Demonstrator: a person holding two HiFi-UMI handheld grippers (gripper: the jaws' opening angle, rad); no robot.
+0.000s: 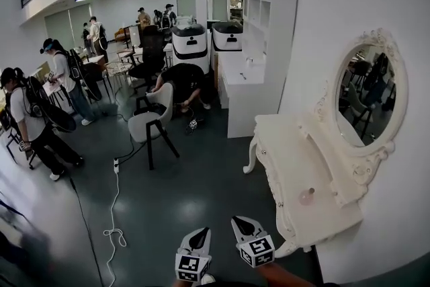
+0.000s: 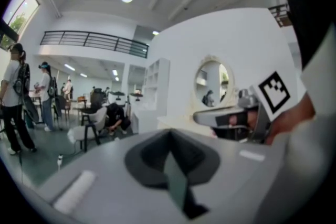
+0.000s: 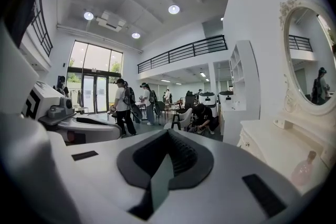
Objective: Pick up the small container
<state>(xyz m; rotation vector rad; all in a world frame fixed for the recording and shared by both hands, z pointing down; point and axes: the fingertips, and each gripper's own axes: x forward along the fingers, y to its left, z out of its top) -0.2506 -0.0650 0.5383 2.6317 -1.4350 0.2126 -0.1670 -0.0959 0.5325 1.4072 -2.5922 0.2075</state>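
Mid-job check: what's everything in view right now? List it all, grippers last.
small container: one, pale pink, standing on the dressing table, below the mirror
dressing table: one, white, against the right wall
mirror: one, oval with an ornate white frame, at the back of the table
shelf unit: one, white, beyond the table
chair: one, white with dark legs, on the floor left of centre
cable: one, white, running along the floor
people: several, at the far left and in the background
left gripper: one, white with black jaws, bottom edge, jaws together, holding nothing
right gripper: one, same colours, beside the left one, jaws together, holding nothing
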